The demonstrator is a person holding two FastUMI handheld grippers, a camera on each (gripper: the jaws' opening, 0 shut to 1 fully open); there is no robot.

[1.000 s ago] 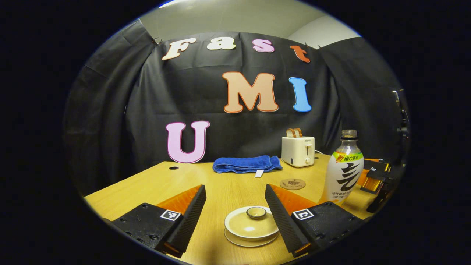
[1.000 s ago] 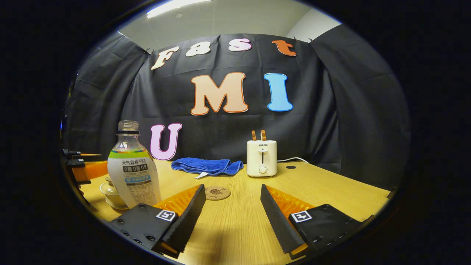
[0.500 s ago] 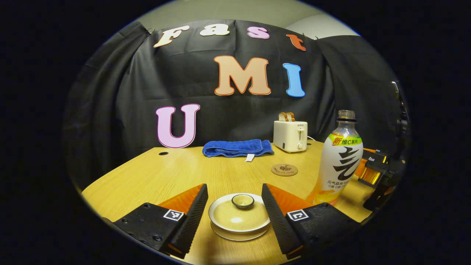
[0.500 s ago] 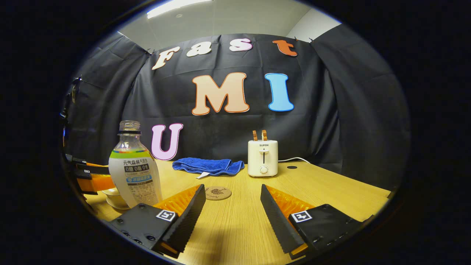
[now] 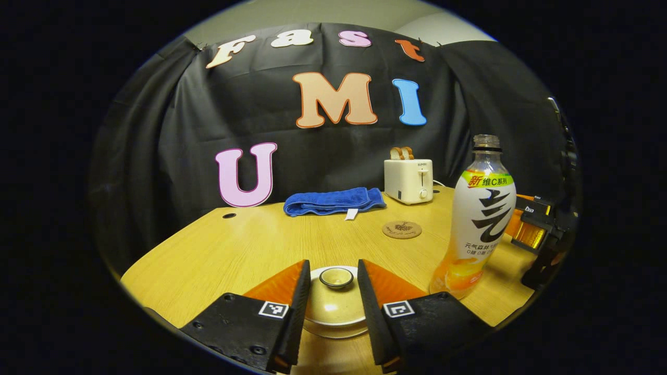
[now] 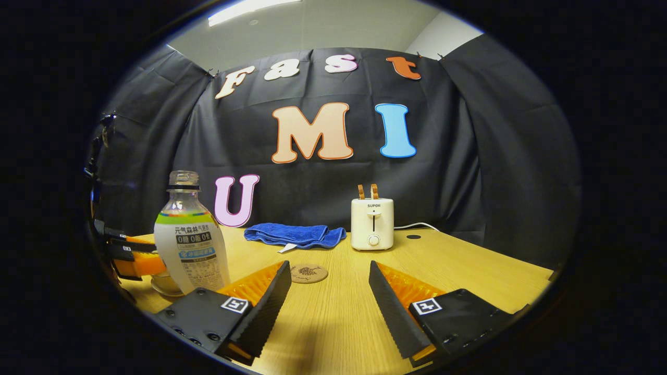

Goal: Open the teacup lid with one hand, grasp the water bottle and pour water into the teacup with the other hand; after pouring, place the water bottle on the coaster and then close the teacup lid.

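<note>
Left gripper: the fingers stand one to each side of the teacup lid, with the lid's knob between the tips. The fingers lie close to the lid's edges, yet contact on both sides cannot be confirmed from the left gripper view. The lid sits on the teacup, which rests on the wooden surface.

Right gripper: fingers wide apart, nothing between them, held low over the bare surface.

Water bottle: upright on the surface, uncapped, just to the right of the teacup and near the right gripper's fingers in the right gripper view.

Coaster: flat on the surface, beyond the teacup and apart from the bottle.

At the far edge, a folded blue towel lies beside a white toaster with two slices standing in it.
</note>
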